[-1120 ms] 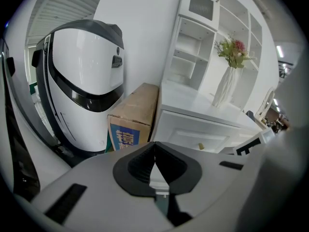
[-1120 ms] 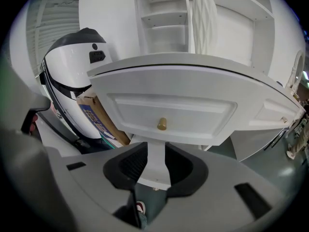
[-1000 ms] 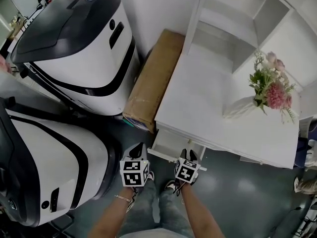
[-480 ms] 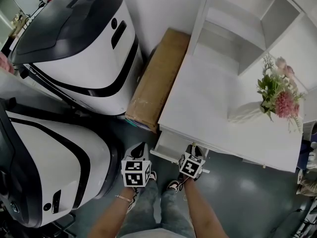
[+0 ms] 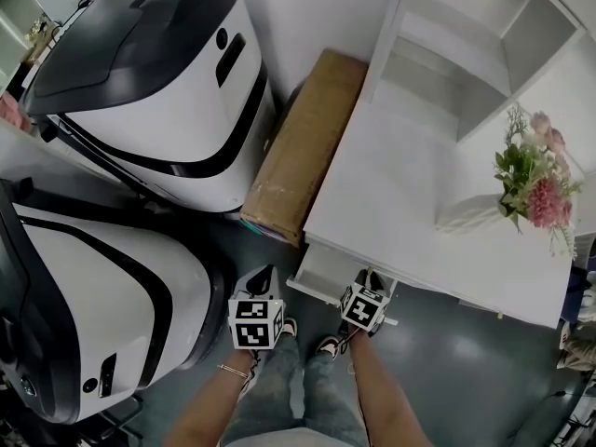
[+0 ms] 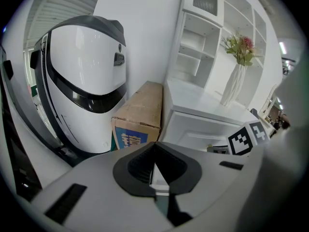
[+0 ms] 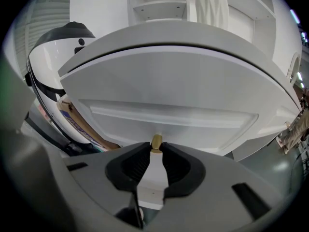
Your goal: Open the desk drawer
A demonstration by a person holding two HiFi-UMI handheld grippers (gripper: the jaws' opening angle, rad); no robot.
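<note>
R hand-held gripper point(image 7: 155, 150) edged fwd to drawer point(image 7: 169, 93), jaws just closed onto knob point(image 7: 156, 141).

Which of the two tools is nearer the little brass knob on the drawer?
Right. The right tool has the knob between its jaws, which have just been closing on it. The left tool hangs off to the knob's left, shut and empty.

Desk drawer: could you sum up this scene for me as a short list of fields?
furniture: white desk with shelves behind
drawer: white drawer front
handle: small brass knob
right gripper: jaws have just been closing, now pinching the brass knob
left gripper: jaws together, holding nothing
on the desk: vase of flowers
beside the desk: cardboard box leaning by a large white machine
</note>
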